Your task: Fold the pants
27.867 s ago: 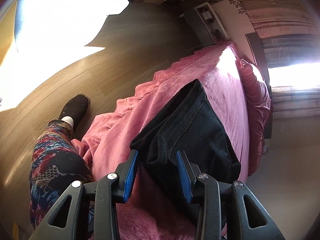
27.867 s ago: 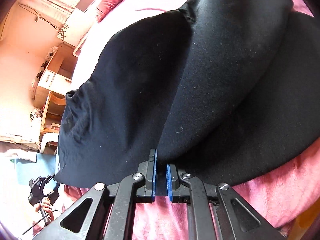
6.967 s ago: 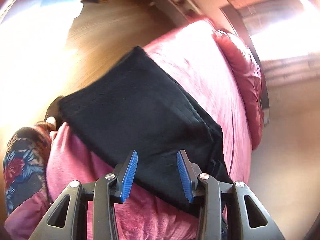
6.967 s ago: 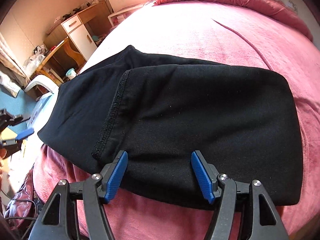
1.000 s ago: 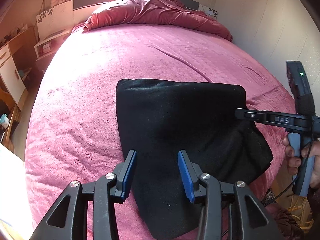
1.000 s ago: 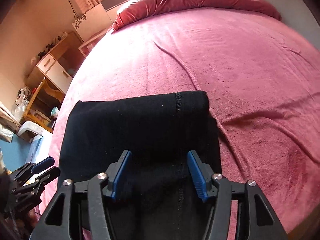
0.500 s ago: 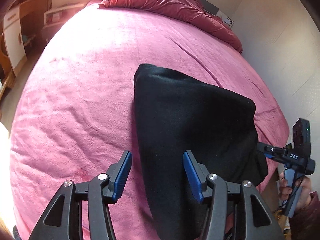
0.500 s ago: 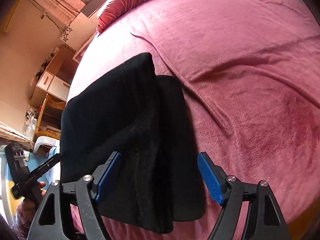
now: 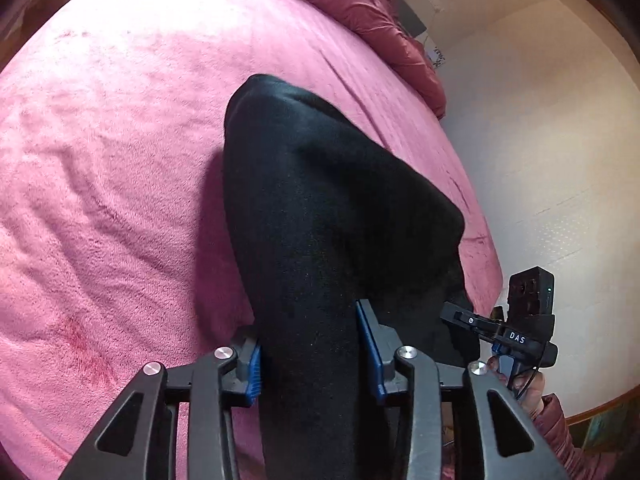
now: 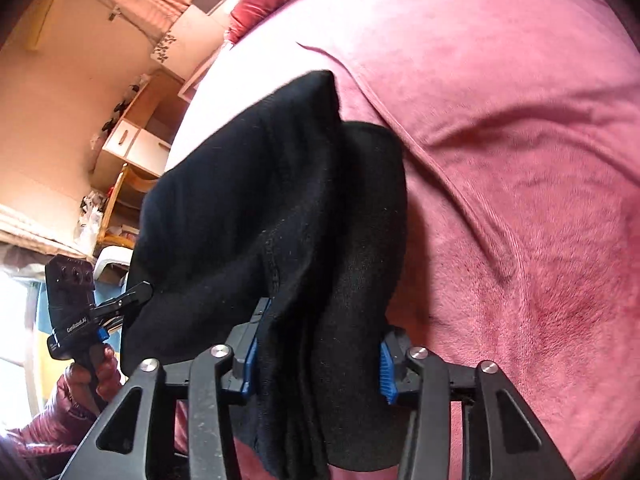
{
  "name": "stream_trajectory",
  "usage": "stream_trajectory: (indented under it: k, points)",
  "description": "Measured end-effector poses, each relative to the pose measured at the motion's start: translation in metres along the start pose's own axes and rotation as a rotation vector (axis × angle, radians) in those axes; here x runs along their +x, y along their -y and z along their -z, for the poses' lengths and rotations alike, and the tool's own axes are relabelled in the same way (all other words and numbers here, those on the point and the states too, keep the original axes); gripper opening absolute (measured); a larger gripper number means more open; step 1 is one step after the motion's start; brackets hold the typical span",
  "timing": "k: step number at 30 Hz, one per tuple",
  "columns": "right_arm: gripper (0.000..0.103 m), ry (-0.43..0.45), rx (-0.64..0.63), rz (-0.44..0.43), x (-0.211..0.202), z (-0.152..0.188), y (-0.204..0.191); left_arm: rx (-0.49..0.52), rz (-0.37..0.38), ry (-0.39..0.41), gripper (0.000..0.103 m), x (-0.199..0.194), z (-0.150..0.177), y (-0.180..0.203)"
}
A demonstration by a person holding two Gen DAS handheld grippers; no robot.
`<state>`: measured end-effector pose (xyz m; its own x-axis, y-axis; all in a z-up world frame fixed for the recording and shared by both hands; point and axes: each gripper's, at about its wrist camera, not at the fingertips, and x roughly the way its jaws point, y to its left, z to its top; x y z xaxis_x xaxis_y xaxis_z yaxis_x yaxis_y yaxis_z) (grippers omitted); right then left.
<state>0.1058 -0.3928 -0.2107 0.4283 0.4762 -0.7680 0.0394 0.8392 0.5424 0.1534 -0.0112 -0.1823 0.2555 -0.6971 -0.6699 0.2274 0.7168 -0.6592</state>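
Note:
The black pants (image 9: 320,208) are folded into a thick bundle on the pink bed (image 9: 100,140). My left gripper (image 9: 310,354) has the near left end of the bundle between its blue pads (image 9: 252,368), and the jaws stand wide around the thick cloth. My right gripper (image 10: 316,356) straddles the other end of the pants (image 10: 280,208) the same way, pads (image 10: 386,368) against the cloth. The bundle's near edge looks raised off the blanket. Each gripper shows in the other's view, the right one (image 9: 516,336) and the left one (image 10: 84,312).
A red duvet (image 9: 360,4) is bunched at the head of the bed. A cream wall (image 9: 540,140) runs along the bed's right side. A wooden desk with white drawers (image 10: 132,140) and a chair (image 10: 120,200) stand left of the bed.
Both grippers have moved in over the ends of the bundle and narrowed onto it. The bundle has bunched up and looks lifted at the near edge.

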Motion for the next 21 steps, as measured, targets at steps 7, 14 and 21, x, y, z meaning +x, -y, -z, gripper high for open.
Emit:
stream_trajectory:
  k: [7,14,21]
  points:
    - [0.044,0.056,-0.102,-0.082,0.003,-0.045,-0.055,0.087,0.01,0.151,0.037,-0.056,-0.038,0.012]
    - [0.044,0.051,-0.142,-0.088,0.065,-0.109,-0.107,0.062,-0.135,0.208,0.039,-0.072,-0.109,-0.026]
    - [0.059,-0.032,-0.118,0.058,0.131,-0.123,-0.106,-0.034,-0.381,0.126,0.068,-0.03,-0.117,-0.083]
